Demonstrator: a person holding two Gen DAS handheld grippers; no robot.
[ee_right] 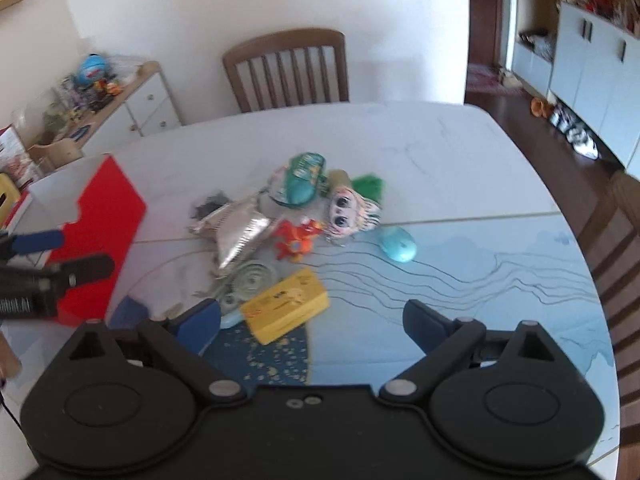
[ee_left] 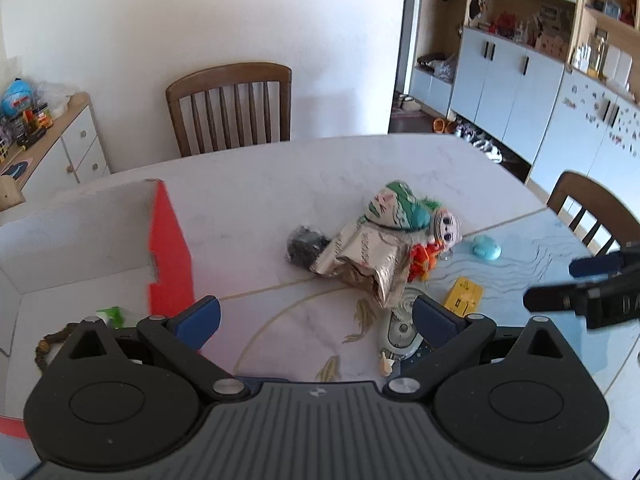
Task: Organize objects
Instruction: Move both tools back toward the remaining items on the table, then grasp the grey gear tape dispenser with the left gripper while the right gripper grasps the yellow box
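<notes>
Just ahead, yellow box [ee_right: 286, 305] (flat), right gripper [ee_right: 312, 320] jaws wide

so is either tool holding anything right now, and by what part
Nothing is held. The left tool and right tool both stand open and empty above the table, short of the toy pile.
</notes>
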